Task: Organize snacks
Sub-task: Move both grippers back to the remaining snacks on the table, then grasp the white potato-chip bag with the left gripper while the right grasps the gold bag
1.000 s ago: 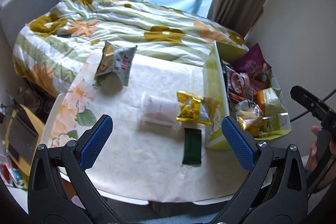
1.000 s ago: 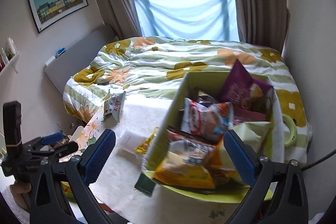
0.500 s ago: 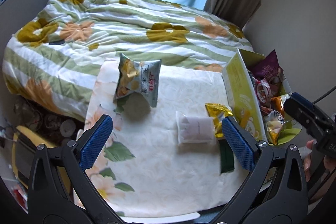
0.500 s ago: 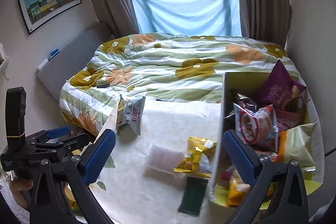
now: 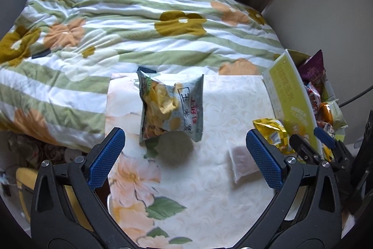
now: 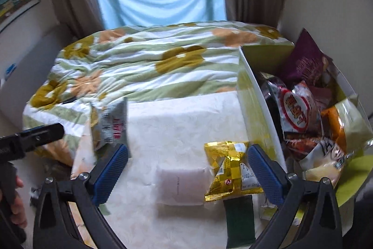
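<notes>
You had four snacks loose on the table (image 5: 209, 190): one grey chip bag (image 5: 170, 109) at its far edge by the bed (image 5: 139, 22), one white packet (image 6: 180, 186), one gold packet (image 6: 230, 169) and one dark green packet (image 6: 240, 221) close to the box (image 6: 258, 118) of snacks. Your left gripper (image 5: 186, 155) hung short of the chip bag with its fingers spread wide and empty; your right gripper (image 6: 186, 172) likewise, above the white packet. Bare cloth lay between the chip bag and the others.

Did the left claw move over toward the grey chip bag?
Yes. The left claw, open and empty, has swung left, away from the yellow box it sat beside earlier; the grey chip bag on the table now lies right between its fingers.
</notes>
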### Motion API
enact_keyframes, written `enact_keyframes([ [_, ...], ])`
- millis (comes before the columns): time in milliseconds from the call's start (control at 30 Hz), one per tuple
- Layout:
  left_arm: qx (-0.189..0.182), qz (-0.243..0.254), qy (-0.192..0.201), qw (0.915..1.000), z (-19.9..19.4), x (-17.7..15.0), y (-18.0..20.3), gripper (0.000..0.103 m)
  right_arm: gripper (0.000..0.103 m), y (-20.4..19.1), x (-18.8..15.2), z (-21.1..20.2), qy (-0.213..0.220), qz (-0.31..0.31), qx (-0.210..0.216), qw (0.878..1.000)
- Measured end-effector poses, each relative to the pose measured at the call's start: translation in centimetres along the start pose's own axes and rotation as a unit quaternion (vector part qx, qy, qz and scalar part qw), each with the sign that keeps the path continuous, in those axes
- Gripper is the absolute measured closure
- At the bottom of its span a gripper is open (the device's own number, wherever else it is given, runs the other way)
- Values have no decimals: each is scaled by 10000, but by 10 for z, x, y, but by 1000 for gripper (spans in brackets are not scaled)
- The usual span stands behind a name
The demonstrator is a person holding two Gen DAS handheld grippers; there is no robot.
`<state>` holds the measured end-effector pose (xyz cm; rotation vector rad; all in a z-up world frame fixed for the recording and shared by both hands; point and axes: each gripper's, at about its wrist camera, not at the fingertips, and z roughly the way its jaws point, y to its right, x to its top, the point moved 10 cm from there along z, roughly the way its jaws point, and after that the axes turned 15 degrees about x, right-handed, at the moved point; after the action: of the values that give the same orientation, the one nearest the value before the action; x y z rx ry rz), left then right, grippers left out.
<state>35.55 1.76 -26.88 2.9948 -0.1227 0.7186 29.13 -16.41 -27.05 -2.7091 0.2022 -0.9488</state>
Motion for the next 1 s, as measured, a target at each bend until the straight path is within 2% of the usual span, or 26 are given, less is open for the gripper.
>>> enact_keyframes([
  [233,-100,-22,-223,9997,60,14,-6,1,12,30,-18,35,109,248,-1040,9942],
  [367,-144,-23,-412,9990,89,14,-4,1,13,47,-27,50,154,302,-1618,9862],
  [533,-146,63,-546,9984,110,12,1,1,22,66,-35,63,-79,429,-2049,9778],
  [633,-179,88,-649,9977,120,9,4,1,23,67,-37,67,-241,402,-2130,9759],
  [700,-182,131,-699,9973,126,7,6,1,23,69,-41,73,-531,352,-2172,9740],
  [1000,-259,202,-788,9964,142,7,13,1,30,74,-38,93,-981,151,-2021,9743],
])
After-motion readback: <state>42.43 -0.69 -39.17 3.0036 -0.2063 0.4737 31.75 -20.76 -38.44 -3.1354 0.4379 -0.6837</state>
